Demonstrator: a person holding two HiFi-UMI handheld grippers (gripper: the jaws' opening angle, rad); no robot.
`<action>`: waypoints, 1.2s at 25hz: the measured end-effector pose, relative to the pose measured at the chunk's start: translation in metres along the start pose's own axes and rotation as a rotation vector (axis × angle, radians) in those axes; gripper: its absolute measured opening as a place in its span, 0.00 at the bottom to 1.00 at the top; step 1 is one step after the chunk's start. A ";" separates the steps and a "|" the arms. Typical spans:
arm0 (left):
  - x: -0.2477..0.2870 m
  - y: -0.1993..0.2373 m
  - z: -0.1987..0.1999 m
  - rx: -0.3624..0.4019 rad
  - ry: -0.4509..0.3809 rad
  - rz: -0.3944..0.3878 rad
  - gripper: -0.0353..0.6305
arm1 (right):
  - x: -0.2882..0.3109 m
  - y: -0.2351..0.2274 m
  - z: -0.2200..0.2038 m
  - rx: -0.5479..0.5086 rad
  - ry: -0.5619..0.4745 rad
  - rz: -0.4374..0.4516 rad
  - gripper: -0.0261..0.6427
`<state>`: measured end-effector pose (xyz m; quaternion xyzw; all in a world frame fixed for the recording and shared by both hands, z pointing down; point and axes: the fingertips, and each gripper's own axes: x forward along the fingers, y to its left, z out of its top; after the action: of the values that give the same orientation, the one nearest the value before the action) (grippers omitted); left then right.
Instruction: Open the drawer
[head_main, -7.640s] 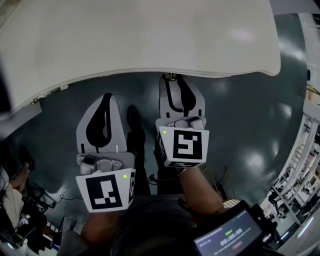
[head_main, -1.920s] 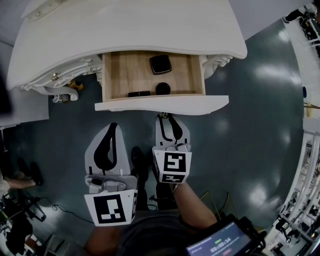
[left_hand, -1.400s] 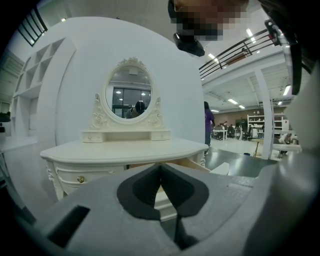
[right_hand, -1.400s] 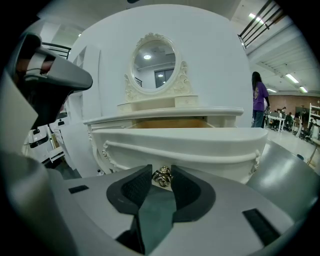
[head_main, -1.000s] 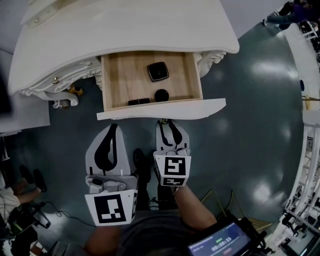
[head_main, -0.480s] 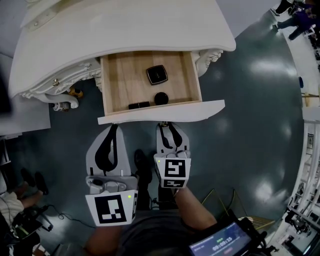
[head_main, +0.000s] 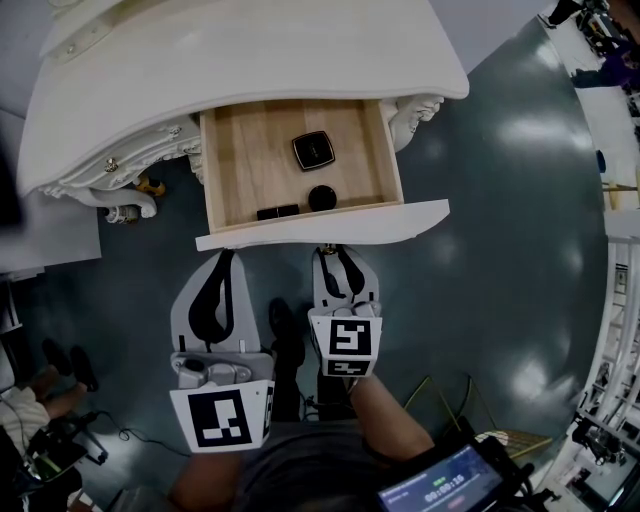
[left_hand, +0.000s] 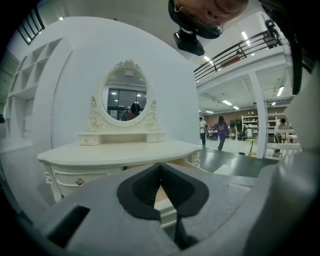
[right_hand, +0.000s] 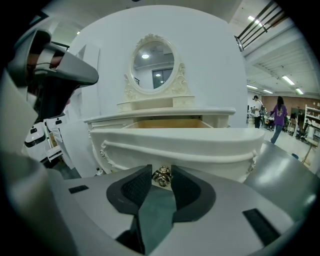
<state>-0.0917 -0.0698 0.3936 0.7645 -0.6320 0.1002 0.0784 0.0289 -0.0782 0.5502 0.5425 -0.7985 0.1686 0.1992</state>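
Note:
The white dressing table (head_main: 250, 60) has its drawer (head_main: 320, 225) pulled out. The wooden inside holds a square black case (head_main: 312, 150), a round black lid (head_main: 321, 197) and a black bar (head_main: 277, 211). My right gripper (head_main: 327, 248) is at the drawer front, its pads closed on the metal knob (right_hand: 162, 177). In the right gripper view the knob sits between the right gripper's (right_hand: 161, 172) two black pads. My left gripper (head_main: 224, 253) hangs beside it just short of the drawer front, touching nothing. Seen from its own camera, the left gripper (left_hand: 160, 166) has its tips together and empty.
The dark floor (head_main: 500, 200) spreads around the table. A carved table leg (head_main: 125, 195) stands left of the drawer and another (head_main: 420, 110) to its right. White shelving (head_main: 620, 300) lines the right edge. People (right_hand: 278, 117) walk far off behind the table.
Since the earliest frame the drawer has come out of the table with the right gripper on its knob. Over the last second it hardly moved.

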 end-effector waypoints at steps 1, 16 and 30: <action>0.000 0.000 -0.001 0.000 0.000 0.000 0.07 | 0.000 0.000 0.000 0.000 -0.002 -0.001 0.22; -0.006 -0.002 0.025 0.020 -0.036 -0.009 0.07 | -0.029 0.005 0.023 -0.015 -0.012 -0.020 0.23; -0.061 0.007 0.191 0.074 -0.306 -0.039 0.07 | -0.151 0.053 0.283 -0.133 -0.497 0.028 0.17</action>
<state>-0.0996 -0.0598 0.1936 0.7853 -0.6175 0.0042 -0.0449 -0.0088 -0.0757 0.2273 0.5419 -0.8397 -0.0199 0.0296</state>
